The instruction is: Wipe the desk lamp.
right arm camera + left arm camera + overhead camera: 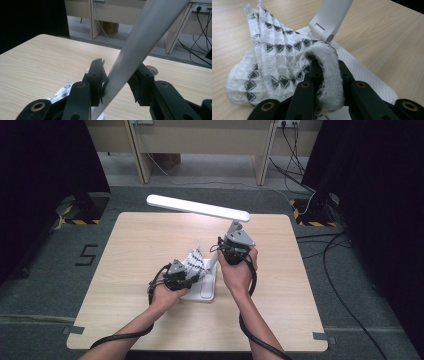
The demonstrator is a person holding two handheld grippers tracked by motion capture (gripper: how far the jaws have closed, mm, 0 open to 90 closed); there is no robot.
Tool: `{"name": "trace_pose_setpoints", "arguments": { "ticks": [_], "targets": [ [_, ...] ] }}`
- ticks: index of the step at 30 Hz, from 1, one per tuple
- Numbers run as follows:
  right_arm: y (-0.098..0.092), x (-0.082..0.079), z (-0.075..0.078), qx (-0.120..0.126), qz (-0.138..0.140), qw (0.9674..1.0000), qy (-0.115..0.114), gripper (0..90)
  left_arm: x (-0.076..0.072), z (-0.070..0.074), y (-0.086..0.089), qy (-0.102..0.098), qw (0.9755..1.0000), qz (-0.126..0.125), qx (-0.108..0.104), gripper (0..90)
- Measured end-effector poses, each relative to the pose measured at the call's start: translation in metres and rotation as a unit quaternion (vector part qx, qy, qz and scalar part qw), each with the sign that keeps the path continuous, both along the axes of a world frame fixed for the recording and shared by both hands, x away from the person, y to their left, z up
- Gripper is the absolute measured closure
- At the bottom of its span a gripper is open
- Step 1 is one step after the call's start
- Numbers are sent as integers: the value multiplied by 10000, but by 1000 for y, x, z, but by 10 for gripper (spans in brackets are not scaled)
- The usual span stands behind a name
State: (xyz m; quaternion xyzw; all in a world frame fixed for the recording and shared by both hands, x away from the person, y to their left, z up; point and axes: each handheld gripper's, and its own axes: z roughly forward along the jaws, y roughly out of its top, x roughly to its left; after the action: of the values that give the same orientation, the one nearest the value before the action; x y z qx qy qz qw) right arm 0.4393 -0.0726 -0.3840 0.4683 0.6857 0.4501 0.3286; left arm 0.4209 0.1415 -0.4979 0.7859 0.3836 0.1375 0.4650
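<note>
The left gripper [325, 75] pinches a waffle-textured white cloth [274, 62] with black triangles; the right gripper [120, 75] jaws straddle the smooth white lamp arm [140, 45], left pad touching.

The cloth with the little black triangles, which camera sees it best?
The left gripper view: the cloth is close, its pattern sharp, pinched by the left gripper. The high view shows it small, beside the lamp base. The right gripper view catches just a corner.
</note>
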Motion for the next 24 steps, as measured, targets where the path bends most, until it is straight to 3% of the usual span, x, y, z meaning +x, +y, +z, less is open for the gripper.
{"name": "trace_pose_setpoints", "arguments": {
  "ticks": [16, 24],
  "targets": [
    [6, -1, 2, -29, -274, 9996, 81, 667, 0, -1, -1, -16, 10000, -45, 78, 786],
    [8, 0, 2, 80, -387, 9991, 128, 673, -1, -1, -1, -23, 10000, -47, 76, 787]
  ]
}}
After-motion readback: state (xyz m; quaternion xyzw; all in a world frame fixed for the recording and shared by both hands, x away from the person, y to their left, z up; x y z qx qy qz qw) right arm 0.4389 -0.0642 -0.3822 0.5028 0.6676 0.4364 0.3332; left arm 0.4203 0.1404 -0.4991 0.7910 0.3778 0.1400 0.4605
